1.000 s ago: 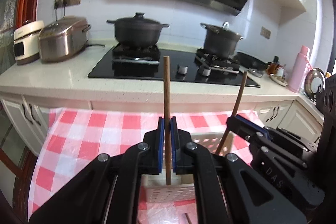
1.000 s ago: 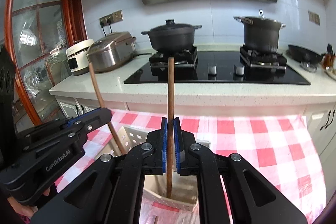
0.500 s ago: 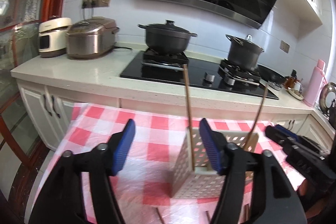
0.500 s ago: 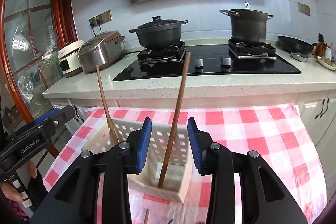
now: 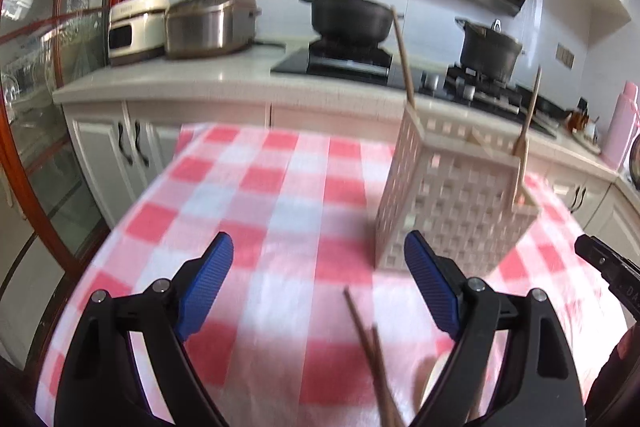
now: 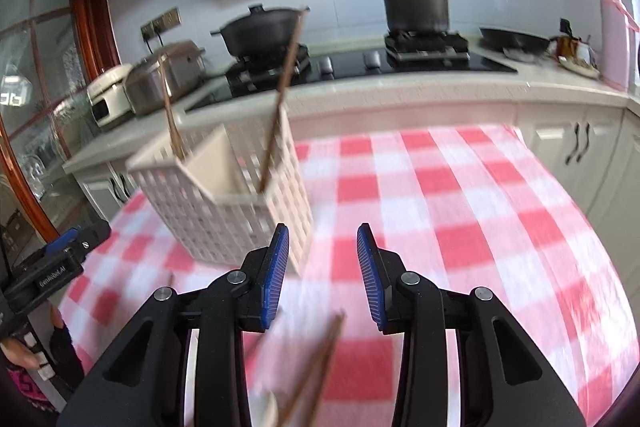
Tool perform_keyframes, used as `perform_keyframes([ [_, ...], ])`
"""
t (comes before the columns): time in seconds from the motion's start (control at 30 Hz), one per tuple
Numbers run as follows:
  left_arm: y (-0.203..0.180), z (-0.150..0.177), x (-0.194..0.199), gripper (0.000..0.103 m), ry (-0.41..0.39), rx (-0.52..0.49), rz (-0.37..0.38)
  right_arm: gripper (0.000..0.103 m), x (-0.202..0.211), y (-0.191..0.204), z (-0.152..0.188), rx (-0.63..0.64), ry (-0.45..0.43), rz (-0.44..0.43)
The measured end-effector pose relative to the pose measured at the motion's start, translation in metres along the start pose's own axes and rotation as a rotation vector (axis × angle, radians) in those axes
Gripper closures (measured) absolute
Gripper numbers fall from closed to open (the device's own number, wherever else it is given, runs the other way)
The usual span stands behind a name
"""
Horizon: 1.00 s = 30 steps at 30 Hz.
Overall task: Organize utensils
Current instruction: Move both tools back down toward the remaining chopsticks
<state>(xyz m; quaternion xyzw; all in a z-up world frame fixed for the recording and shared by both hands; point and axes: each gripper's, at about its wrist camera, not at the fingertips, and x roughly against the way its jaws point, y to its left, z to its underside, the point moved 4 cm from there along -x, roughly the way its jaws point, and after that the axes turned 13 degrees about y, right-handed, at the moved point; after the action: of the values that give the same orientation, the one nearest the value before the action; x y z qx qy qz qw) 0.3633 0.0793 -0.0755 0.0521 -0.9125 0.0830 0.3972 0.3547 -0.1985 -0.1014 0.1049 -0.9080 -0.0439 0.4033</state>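
Note:
A white perforated basket (image 5: 452, 203) (image 6: 224, 211) stands on the red-checked cloth with two brown chopsticks upright in it, one (image 5: 404, 67) (image 6: 170, 111) in the left compartment and one (image 5: 528, 123) (image 6: 286, 83) in the right. More chopsticks (image 5: 372, 355) (image 6: 316, 367) lie on the cloth near me, beside a pale spoon (image 6: 268, 407). My left gripper (image 5: 320, 283) is short of the basket, its jaws opening wide with nothing between them. My right gripper (image 6: 322, 275) is open and empty, just right of the basket.
Behind the table runs a counter with a black hob (image 6: 360, 63), two dark pots (image 5: 348, 19) (image 6: 414, 5), two rice cookers (image 5: 208, 27) and a pink bottle (image 6: 614, 35). White cabinets (image 5: 132, 143) stand below. A person's hand (image 6: 24, 355) holds the left gripper.
Both grippers let go of their chopsticks, which now stand in the basket. Both pulled back and sank toward the table with their jaws apart.

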Motion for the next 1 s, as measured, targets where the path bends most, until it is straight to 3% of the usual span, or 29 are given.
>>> perform_keyframes([
  [0.3, 0.015, 0.050, -0.011, 0.019, 0.102, 0.011, -0.043, 0.068, -0.010, -0.020, 0.052, -0.024, 0.100, 0.069],
  [0.43, 0.018, 0.062, -0.011, 0.019, 0.137, 0.000, -0.062, 0.073, -0.014, -0.020, 0.067, -0.025, 0.160, 0.080],
  [1.0, 0.003, 0.082, -0.013, 0.020, 0.163, -0.047, -0.073, 0.082, -0.028, 0.004, 0.082, 0.020, 0.233, 0.071],
])
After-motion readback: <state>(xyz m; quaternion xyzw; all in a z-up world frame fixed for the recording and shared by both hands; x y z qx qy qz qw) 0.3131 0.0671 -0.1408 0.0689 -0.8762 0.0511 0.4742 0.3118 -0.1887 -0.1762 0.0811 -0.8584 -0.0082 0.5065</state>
